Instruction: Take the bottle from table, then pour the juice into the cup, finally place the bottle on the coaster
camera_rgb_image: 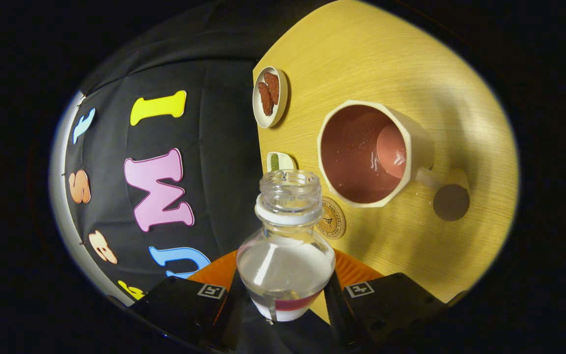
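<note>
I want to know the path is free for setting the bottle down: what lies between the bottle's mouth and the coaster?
Nothing, by the gripper view. The bottle, clamped between the gripper fingers, has its mouth right beside the coaster; the cup stands just beyond on the table.

Bottle (285,255): held between the claw (285,300) fingers.
Cup (369,155): on the tabletop (410,73), beyond the bottle.
Coaster (332,219): beside the cup.

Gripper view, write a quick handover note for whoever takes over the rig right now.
Tool: shut on the bottle, which sits uncapped between its fingers with only a little red juice left at the bottom.
Cup: on the wooden table beyond the bottle, holding red juice.
Coaster: on the table just behind the bottle, bare.
Done: pickup, and the pour looks finished.
Left: set the bottle on the coaster and release.
</note>
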